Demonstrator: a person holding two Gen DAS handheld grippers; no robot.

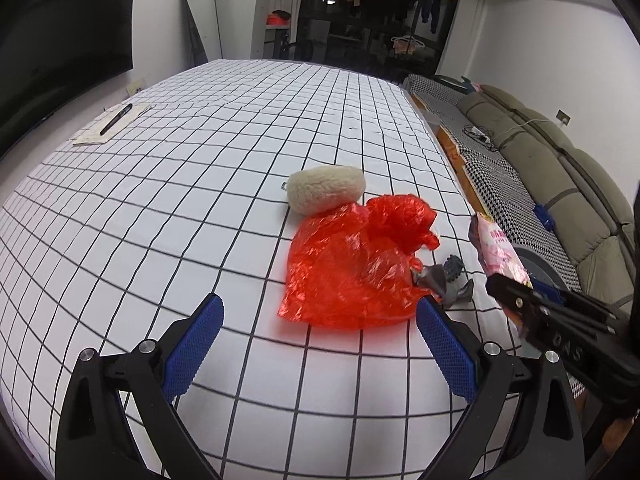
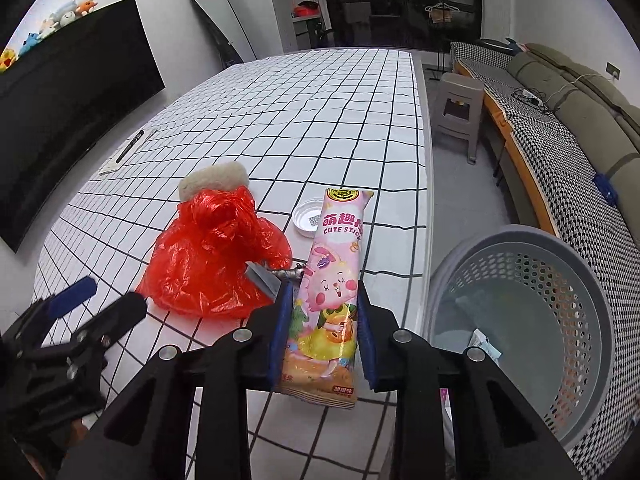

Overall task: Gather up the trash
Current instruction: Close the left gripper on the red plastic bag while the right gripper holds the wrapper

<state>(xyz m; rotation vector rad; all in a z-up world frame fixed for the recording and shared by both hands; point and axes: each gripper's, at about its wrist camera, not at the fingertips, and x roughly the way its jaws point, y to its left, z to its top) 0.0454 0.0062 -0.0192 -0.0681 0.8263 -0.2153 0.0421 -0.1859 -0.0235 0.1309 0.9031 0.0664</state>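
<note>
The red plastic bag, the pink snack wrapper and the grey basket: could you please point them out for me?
red plastic bag [image 1: 352, 272], left wrist view, middle of its crumpled body.
pink snack wrapper [image 2: 334, 280], right wrist view, printed rabbit face.
grey basket [image 2: 560, 264], right wrist view, perforated inner wall.

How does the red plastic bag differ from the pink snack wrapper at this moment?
The red plastic bag lies crumpled on the checked table, untouched; the pink snack wrapper is clamped in the right gripper. The bag is plain and translucent; the wrapper is printed with a cartoon rabbit. The bag is a wide heap; the wrapper is long and narrow. Both are thin plastic.
</note>
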